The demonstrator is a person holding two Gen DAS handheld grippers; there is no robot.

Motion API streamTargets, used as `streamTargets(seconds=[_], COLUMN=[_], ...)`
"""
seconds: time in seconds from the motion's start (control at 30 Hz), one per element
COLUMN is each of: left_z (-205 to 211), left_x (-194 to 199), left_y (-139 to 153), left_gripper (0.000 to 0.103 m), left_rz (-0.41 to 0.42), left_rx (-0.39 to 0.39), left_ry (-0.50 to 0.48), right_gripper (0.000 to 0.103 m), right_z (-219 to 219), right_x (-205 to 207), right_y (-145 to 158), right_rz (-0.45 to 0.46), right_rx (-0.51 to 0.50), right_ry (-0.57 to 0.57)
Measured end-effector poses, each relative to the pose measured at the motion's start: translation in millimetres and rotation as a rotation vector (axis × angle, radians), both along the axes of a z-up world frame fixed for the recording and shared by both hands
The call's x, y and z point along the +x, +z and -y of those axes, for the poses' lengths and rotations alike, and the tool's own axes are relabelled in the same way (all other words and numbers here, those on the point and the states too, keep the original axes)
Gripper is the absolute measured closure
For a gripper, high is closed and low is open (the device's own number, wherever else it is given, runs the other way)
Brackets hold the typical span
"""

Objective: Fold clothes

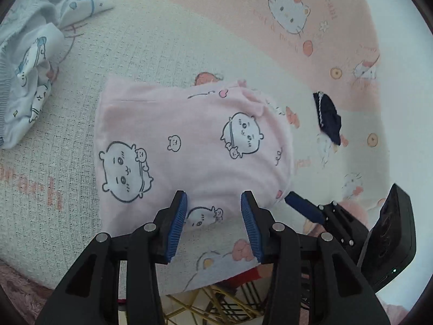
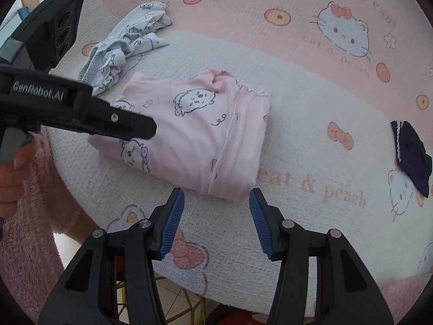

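A cartoon-cat blanket (image 2: 311,146) covers the table. The left gripper (image 1: 213,203) hangs wide open over the near edge of the folded pink top (image 1: 189,140), holding nothing. The right gripper (image 2: 216,203) gapes wide just short of that top's near corner. Farther off lie crumpled white clothes (image 2: 127,46) and a dark garment (image 2: 414,157).

Both claws gape empty: the left claw (image 1: 213,203) low and level, the right claw (image 2: 216,200) beside it.
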State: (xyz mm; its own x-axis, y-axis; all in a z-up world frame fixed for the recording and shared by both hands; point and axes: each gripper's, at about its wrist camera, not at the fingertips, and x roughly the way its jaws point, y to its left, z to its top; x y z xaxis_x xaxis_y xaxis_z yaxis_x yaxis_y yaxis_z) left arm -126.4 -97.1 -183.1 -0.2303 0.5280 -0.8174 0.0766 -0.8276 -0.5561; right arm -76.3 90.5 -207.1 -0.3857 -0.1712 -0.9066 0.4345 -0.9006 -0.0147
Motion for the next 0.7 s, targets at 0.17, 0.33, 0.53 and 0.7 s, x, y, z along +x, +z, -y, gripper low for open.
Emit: streamTargets(seconds=[0.17, 0.33, 0.53, 0.7], left_z=[3, 2, 0, 18], left_x=[-1, -1, -2, 0], left_y=[-3, -4, 0, 24], left_gripper=[0.059, 0.059, 0.059, 0.059], left_rz=[0.018, 0.019, 0.005, -0.110], left_rx=[0.005, -0.008, -0.049, -0.134], left_ry=[0.015, 0.020, 0.013, 0.095], right_gripper=[0.050, 0.048, 0.053, 0.053], right_z=[-3, -23, -81, -49], right_x=[-17, -15, -27, -23], right_y=[-16, -18, -11, 5], right_rz=[0.002, -0.012, 0.033, -0.020], right_rx=[0.037, 0.069, -0.024, -0.100], right_ry=[-0.056, -0.113, -0.321, -0.197])
